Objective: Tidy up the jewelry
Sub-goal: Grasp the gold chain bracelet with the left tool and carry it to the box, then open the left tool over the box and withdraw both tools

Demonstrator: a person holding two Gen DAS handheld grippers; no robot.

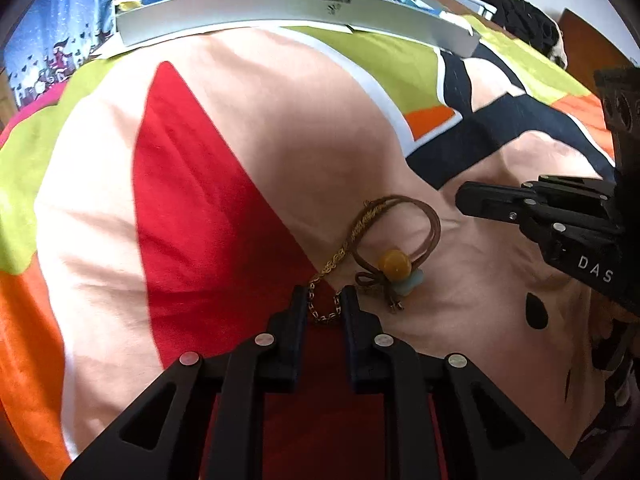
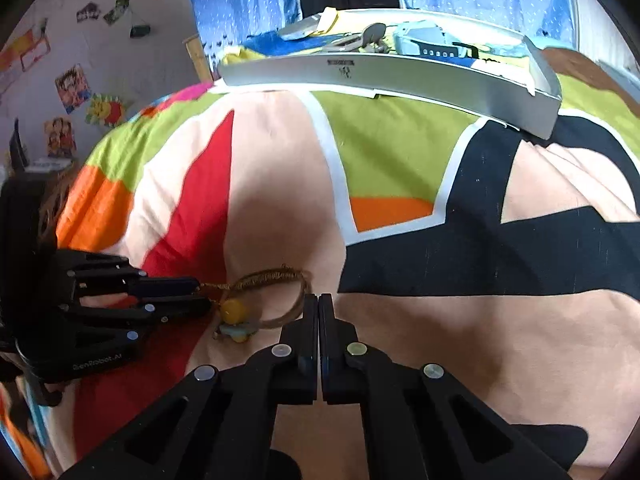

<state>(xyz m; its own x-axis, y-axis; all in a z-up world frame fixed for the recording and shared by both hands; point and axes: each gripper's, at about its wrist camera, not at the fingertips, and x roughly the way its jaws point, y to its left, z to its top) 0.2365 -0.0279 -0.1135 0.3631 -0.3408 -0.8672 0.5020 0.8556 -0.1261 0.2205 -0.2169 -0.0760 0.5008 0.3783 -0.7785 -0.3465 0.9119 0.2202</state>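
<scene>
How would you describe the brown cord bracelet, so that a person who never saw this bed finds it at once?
On the colourful patchwork bedspread, look at the pale pink patch beside the red triangle, nearer than the long grey tray. There the brown cord bracelet lies in a loop across a thin gold chain. Unlike the chain, it carries a round amber-yellow bead and a pale blue one.

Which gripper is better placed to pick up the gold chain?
Left. The left gripper has open jaws straddling the gold chain; the right gripper is shut beside the cord bracelet.
</scene>
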